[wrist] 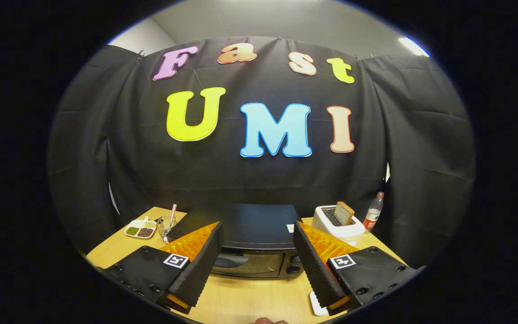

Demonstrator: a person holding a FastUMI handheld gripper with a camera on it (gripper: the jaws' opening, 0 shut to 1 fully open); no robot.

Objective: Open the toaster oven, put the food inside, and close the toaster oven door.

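A black toaster oven stands on the wooden table, just beyond my fingers, its glass door shut and the handle across the door's top. My gripper is open, held above and in front of the oven, with nothing between the fingers. The corner of a white plate shows under the right finger; what lies on it is hidden.
Right of the oven stands a white pop-up toaster with a bread slice sticking up, and a water bottle behind it. To the left are a divided white dish of grains and a wire holder.
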